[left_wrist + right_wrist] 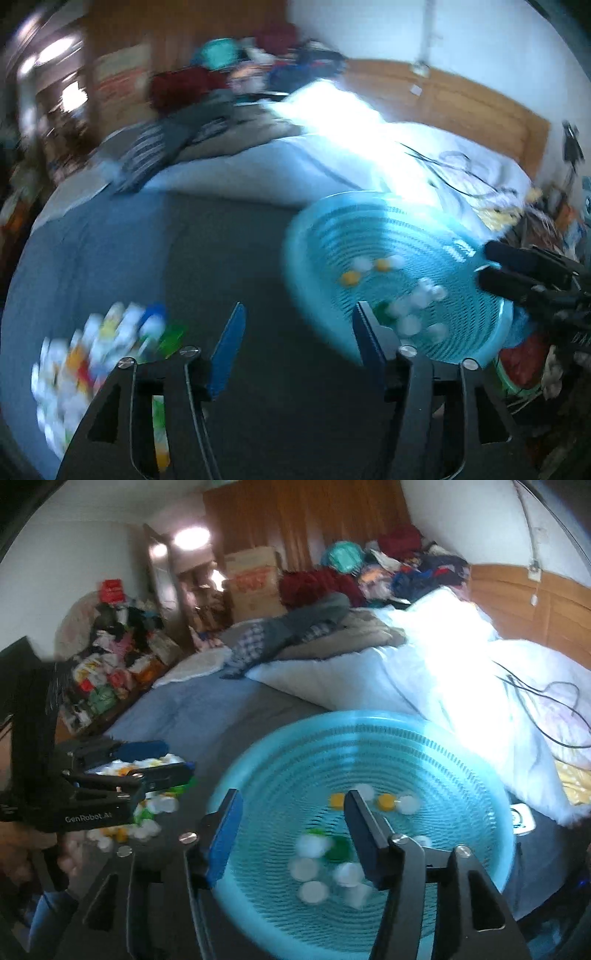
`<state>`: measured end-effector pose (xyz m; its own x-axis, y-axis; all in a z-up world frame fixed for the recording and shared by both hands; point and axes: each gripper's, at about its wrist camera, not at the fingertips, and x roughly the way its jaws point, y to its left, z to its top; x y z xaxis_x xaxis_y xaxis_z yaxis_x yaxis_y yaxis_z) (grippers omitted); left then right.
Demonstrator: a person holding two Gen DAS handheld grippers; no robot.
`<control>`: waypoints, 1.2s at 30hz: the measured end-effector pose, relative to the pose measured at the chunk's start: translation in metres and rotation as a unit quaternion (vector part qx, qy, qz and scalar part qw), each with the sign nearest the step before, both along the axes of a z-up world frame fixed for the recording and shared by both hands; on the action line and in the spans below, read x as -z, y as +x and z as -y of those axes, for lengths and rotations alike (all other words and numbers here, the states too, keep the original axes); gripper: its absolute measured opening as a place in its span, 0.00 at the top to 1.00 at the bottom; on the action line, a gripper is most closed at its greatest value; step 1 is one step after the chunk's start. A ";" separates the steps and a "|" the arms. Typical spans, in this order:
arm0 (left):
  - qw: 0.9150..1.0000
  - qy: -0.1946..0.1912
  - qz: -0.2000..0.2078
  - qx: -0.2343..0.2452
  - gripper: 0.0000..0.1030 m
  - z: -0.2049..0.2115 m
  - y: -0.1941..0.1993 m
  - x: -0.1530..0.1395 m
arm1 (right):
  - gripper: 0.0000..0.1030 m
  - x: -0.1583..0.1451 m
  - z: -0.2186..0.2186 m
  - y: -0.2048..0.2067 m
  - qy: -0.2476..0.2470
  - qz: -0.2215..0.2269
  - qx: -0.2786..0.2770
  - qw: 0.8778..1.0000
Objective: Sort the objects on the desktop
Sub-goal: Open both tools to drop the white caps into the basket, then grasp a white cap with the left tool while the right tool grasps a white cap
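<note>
Left gripper (pixel 297 338): jaws wide, nothing between — over the dark bedcover.
Right gripper (pixel 291 821): jaws wide, empty, above the basket (pixel 491 782).
Caps (pixel 314 867): some in basket.
Pile (pixel 92 350): left of basket, on cover.

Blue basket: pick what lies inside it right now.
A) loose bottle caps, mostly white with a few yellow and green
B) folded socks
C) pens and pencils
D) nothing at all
A: the right wrist view shows round white, yellow and green bottle caps scattered on the slotted floor of the blue basket, under the open right gripper.
</note>
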<state>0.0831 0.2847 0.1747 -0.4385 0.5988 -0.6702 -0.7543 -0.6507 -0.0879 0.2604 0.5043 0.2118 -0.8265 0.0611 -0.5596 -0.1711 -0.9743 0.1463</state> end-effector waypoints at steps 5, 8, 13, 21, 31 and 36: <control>0.996 -0.006 -0.001 -0.093 0.47 0.114 -0.004 0.036 | 0.12 0.011 0.067 0.002 0.028 -0.020 -0.038 0.999; 0.988 -0.021 0.039 -0.146 0.47 0.181 -0.013 0.072 | 0.02 0.022 0.103 0.001 0.037 -0.023 -0.056 0.997; 0.976 -0.039 0.110 -0.185 0.55 0.234 -0.020 0.123 | 0.03 0.067 0.155 -0.024 -0.003 0.061 -0.133 0.989; 0.978 -0.021 0.104 -0.178 0.54 0.228 -0.028 0.139 | 0.03 0.103 0.194 -0.054 0.022 0.114 -0.150 0.982; 0.980 0.001 0.107 -0.168 0.74 0.233 -0.048 0.143 | 0.02 0.098 0.220 -0.076 -0.021 0.097 -0.142 0.985; 0.983 0.003 0.104 -0.152 0.74 0.232 -0.046 0.144 | 0.02 0.095 0.238 -0.070 0.004 0.089 -0.158 0.984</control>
<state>0.0366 0.0527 0.0309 -0.4508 0.4664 -0.7611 -0.4908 -0.8417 -0.2251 0.1906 0.2665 0.1173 -0.6943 -0.1777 -0.6974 0.1173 -0.9840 0.1339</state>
